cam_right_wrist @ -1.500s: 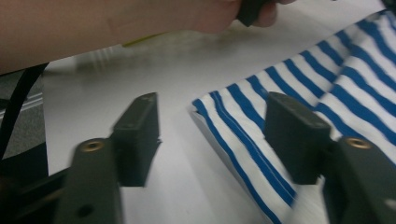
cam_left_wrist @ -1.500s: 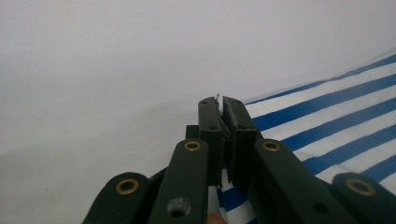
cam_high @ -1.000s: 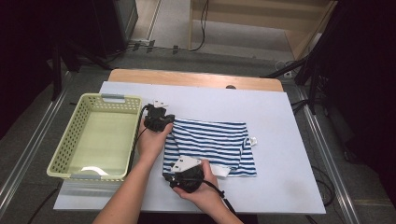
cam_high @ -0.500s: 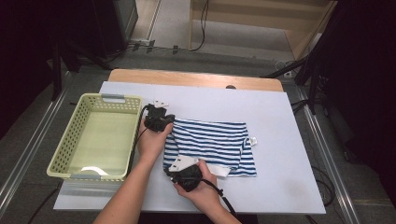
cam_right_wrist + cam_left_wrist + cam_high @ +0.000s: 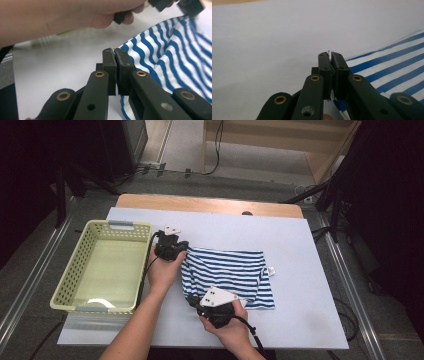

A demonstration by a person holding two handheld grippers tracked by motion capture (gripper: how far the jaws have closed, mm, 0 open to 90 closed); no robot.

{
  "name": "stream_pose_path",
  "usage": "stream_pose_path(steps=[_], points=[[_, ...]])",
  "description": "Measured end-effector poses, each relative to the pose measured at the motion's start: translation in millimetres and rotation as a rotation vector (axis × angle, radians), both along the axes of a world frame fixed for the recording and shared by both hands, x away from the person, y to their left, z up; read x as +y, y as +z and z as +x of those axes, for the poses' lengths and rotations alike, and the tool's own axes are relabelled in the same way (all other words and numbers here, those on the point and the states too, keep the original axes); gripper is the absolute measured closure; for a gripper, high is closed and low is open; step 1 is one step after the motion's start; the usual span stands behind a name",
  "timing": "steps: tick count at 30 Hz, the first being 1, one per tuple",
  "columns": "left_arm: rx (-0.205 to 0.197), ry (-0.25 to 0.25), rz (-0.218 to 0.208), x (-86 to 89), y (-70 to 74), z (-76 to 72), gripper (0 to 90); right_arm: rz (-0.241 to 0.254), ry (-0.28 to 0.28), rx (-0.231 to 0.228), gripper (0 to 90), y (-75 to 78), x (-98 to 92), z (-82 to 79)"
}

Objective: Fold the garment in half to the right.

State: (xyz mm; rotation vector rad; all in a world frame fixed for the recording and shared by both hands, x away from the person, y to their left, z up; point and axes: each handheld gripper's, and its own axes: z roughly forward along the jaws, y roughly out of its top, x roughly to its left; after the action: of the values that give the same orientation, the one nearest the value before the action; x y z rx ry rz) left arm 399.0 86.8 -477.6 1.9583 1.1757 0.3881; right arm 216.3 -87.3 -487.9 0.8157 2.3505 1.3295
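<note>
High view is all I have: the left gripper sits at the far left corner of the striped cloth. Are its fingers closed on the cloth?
Observer: Yes. In the left gripper view the left gripper is shut, and the striped cloth comes out just under its fingers.
Operator: And the right one?
Observer: The right gripper is shut on the cloth's edge too; the cloth rises in wrinkles beside it.

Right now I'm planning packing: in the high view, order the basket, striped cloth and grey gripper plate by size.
1. Basket, largest.
2. Striped cloth, somewhat smaller.
3. Grey plate on the right hand-held gripper, much smaller.
</note>
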Motion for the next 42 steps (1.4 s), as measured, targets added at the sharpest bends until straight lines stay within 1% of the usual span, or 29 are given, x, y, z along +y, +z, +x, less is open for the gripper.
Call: stream_pose_path(steps=[1,3,4,5,6,7,9,10,11,12,13,14,17,18,19,21,22,24,25,26,27,28,30,33,34,35,37,40,42], points=[[0.002,0.001,-0.008,0.4,0.6,-0.1,87.6,0.006,-0.002,-0.007,85.8,1.7,-2.4,-0.5],[-0.007,0.016,-0.001,1.2,1.6,-0.4,87.6,0.017,-0.005,-0.014,85.8,5.4,-4.7,-1.1],[-0.007,0.016,-0.001,1.9,2.1,-0.5,87.6,0.017,-0.005,-0.014,85.8,5.4,-4.7,-1.1],[-0.021,0.027,0.012,2.9,4.1,-1.5,87.6,0.017,0.001,-0.020,85.8,6.7,-3.1,-0.6],[-0.021,0.027,0.012,2.9,4.1,-1.5,87.7,0.017,0.001,-0.020,85.8,6.7,-3.1,-0.6],[-0.028,0.031,0.008,3.6,5.7,-2.1,87.7,0.009,0.009,-0.033,85.9,8.0,0.3,-0.3],[-0.043,0.052,0.003,6.1,10.0,-3.4,87.7,0.009,0.013,-0.039,86.0,10.1,4.2,0.3],[-0.060,0.079,-0.004,8.4,14.6,-4.8,87.7,0.013,0.014,-0.040,86.0,11.6,5.9,1.0],[-0.068,0.090,0.007,9.6,16.9,-5.7,87.7,0.022,0.016,-0.042,86.0,13.2,7.7,2.1],[-0.068,0.090,0.007,9.6,16.9,-5.7,87.7,0.022,0.016,-0.042,86.0,13.2,7.7,2.1],[-0.070,0.106,0.010,10.1,19.1,-6.5,87.7,0.029,0.019,-0.041,86.0,15.3,9.4,2.9],[-0.073,0.114,-0.001,10.0,21.3,-7.7,87.7,0.050,0.026,-0.050,86.0,19.7,12.7,3.4],[-0.078,0.095,-0.008,4.0,27.5,-9.3,87.6,0.064,0.027,-0.061,86.0,23.9,13.4,1.1],[-0.076,0.096,-0.019,3.2,29.3,-9.0,87.6,0.065,0.023,-0.064,86.0,24.5,11.8,-0.2],[-0.073,0.100,-0.041,1.6,32.7,-8.3,87.6,0.067,0.018,-0.069,86.0,24.8,8.8,-1.4],[-0.082,0.092,-0.050,-2.7,35.0,-8.9,87.6,0.082,-0.005,-0.073,86.0,25.1,0.2,-3.7],[-0.082,0.092,-0.050,-2.7,35.0,-8.9,87.6,0.092,-0.017,-0.069,86.0,25.0,-4.6,-4.5],[-0.101,0.081,-0.047,-12.5,37.0,-11.3,87.6,0.109,-0.039,-0.064,86.0,24.7,-14.4,-6.1],[-0.101,0.081,-0.047,-12.5,37.0,-11.3,87.6,0.109,-0.039,-0.064,86.0,24.7,-14.4,-6.1],[-0.109,0.076,-0.048,-15.9,37.3,-11.9,87.6,0.110,-0.054,-0.068,86.0,24.2,-22.5,-8.6],[-0.112,0.068,-0.054,-19.1,37.6,-12.3,87.6,0.110,-0.054,-0.068,86.0,24.2,-22.5,-8.6],[-0.117,0.059,-0.057,-22.3,38.0,-12.6,87.5,0.107,-0.064,-0.077,86.0,23.8,-29.9,-10.9],[-0.135,0.049,-0.059,-32.2,38.9,-13.8,87.5,0.106,-0.078,-0.078,86.0,23.8,-36.9,-13.0],[-0.138,0.037,-0.056,-41.3,39.5,-13.2,87.5,0.108,-0.095,-0.079,86.1,23.8,-46.4,-15.1],[-0.138,0.037,-0.056,-41.3,39.5,-13.2,87.5,0.108,-0.095,-0.079,86.1,23.8,-46.4,-15.1],[-0.139,0.033,-0.056,-44.1,39.6,-12.9,87.5,0.108,-0.105,-0.078,86.3,23.7,-51.9,-16.7],[-0.142,0.026,-0.054,-50.6,40.3,-12.6,87.6,0.114,-0.116,-0.075,86.8,23.5,-56.7,-18.2],[-0.144,0.030,-0.051,-51.8,41.0,-12.4,87.5,0.120,-0.117,-0.071,87.2,23.5,-59.9,-19.9],[-0.143,0.032,-0.052,-50.5,41.0,-11.9,87.5,0.119,-0.115,-0.075,87.4,24.1,-57.4,-20.4]])
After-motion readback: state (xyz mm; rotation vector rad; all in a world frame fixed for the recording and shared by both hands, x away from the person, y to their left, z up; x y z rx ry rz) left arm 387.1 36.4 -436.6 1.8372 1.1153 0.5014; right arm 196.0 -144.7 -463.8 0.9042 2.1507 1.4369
